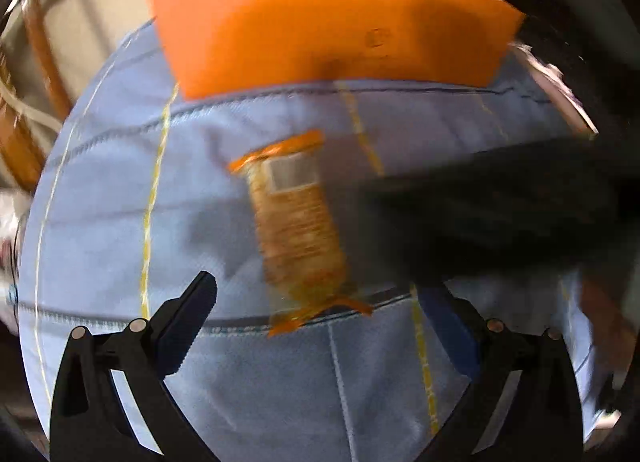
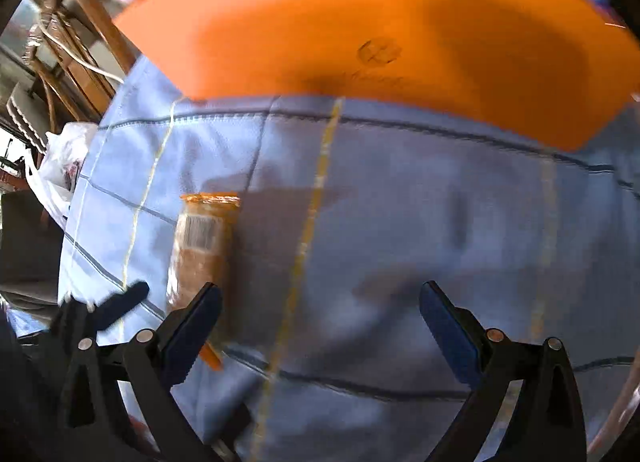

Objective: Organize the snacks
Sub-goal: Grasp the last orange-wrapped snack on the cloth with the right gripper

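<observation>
Both views are pretty smeared with motion blur, so take the fine detail loosely. Starting at the far left, you've got wooden chair legs (image 2: pixel 86 42) and a white cable (image 2: pixel 80 58) off the table edge, plus a crumpled white plastic bag (image 2: pixel 60 166) sitting just beside the cloth.

The table itself is covered in a light blue checked tablecloth (image 1: pixel 100 202) with yellow and dark lines running across it.

Your left claw (image 1: pixel 320 322) has its jaws spread wide and nothing between them. The snack pack (image 1: pixel 298 222), a clear wrapper with orange ends and brownish crackers inside, lies flat on the cloth just ahead of that claw, its near end roughly between the fingertips but not gripped. Whether a finger touches it, you can't really tell from the blur.

Behind it, at the far side, sits the big orange box (image 1: pixel 328 22), resting on the cloth with some colourful packets poking over its top edge.

Your right claw (image 2: pixel 320 326) is also wide open and holding nothing. In its view the snack pack sits to the left, right by its left finger, and the other claw's dark tip (image 2: pixel 120 304) shows at the far left edge.
</observation>
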Available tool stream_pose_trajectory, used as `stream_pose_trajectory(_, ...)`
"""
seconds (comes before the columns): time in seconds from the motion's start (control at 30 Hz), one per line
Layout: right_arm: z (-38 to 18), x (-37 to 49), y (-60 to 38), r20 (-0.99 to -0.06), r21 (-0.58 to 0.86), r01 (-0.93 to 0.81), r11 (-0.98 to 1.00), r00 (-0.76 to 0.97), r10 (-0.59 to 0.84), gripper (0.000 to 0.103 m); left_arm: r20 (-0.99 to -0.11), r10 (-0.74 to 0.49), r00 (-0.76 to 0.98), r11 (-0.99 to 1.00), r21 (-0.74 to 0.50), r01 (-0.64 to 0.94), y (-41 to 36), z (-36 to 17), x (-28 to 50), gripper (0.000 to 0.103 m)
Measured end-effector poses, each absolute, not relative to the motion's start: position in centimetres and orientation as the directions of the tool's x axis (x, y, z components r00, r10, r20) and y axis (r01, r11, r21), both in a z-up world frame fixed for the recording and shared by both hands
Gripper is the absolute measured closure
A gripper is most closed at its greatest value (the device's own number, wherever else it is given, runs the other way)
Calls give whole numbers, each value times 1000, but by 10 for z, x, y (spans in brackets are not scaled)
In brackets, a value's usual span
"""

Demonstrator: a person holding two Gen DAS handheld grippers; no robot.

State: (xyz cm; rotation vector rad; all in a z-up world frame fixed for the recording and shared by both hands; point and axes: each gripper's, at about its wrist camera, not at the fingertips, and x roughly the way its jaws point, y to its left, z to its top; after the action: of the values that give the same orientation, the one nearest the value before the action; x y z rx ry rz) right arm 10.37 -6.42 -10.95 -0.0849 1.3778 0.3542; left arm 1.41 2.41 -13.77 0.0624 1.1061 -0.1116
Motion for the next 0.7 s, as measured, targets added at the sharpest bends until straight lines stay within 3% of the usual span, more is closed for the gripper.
stream_pose_trajectory(0.2,-120,138,-29,-982,172,-318,933,21,188,3,-886,-37,462,983,51,177,10,-155,7,4)
stream_pose_trajectory(0.33,-120,136,-11,-988,139,-382,914,7,154,10,-868,-23,497,997,18,76,11,-157,9,4)
stream_pose_trajectory(0.37,-118,136,-8,-987,148,-393,908,-3,160,19,-866,-13,500,998,20,59,11,-157,10,6)
stream_pose_trajectory(0.43,-115,137,-7,-967,252,-379,890,-80,240,55,-857,-3,516,998,27,49,10,-154,6,18)
stream_pose_trajectory(0.47,-113,137,-4,-954,299,-372,879,-120,273,72,-848,-4,530,998,30,56,8,-152,2,35)
stream_pose_trajectory(0.53,-106,132,3,-974,225,-439,870,-92,205,75,-840,-10,542,996,38,78,5,-148,-3,52)
stream_pose_trajectory(0.7,-103,132,-11,-963,270,-369,890,-94,253,84,-856,-12,516,996,38,86,6,-146,-3,58)
